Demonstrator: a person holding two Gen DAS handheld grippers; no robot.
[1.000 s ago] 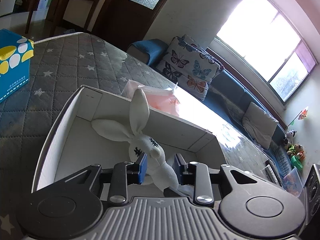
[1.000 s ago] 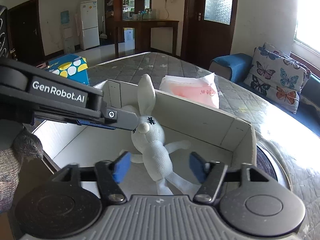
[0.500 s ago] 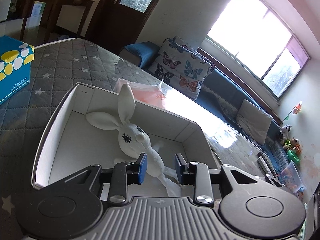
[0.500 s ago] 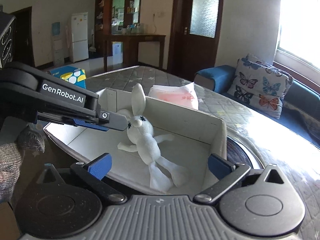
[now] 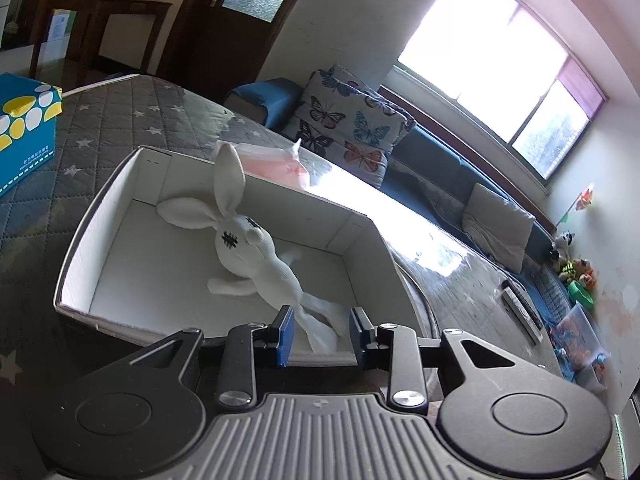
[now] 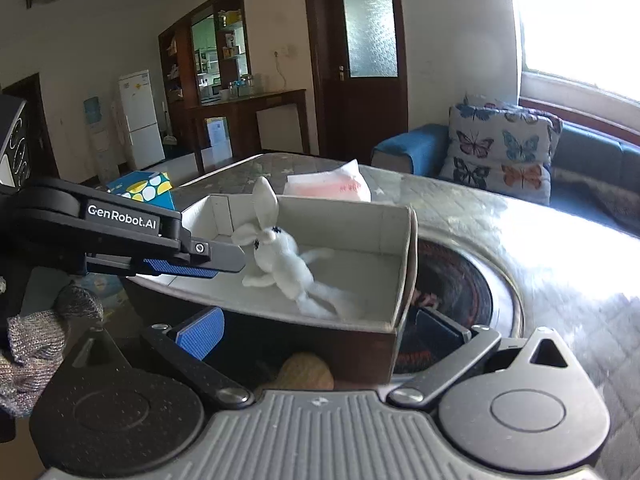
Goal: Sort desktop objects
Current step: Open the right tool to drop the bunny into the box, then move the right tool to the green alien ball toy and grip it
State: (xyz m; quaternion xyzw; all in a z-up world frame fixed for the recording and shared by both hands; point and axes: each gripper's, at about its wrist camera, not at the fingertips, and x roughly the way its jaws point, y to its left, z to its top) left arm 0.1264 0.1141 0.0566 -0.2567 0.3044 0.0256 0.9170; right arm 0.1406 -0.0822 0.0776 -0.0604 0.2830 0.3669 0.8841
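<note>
White rabbit [image 5: 256, 256] in box [image 5: 80, 248]; left fingers [image 5: 286, 336] apart astride legs; right fingers [image 6: 200, 332] apart.

The left claw [image 5: 322, 334] has its blue-padded fingers [image 5: 286, 335] parted with a gap between them, gripping nothing. The right claw [image 6: 320, 330] is spread much wider, its fingers angled far out to either side and empty. In the right wrist view the left claw reaches in level from the left, with a gloved hand [image 6: 36, 336] below it.
</note>
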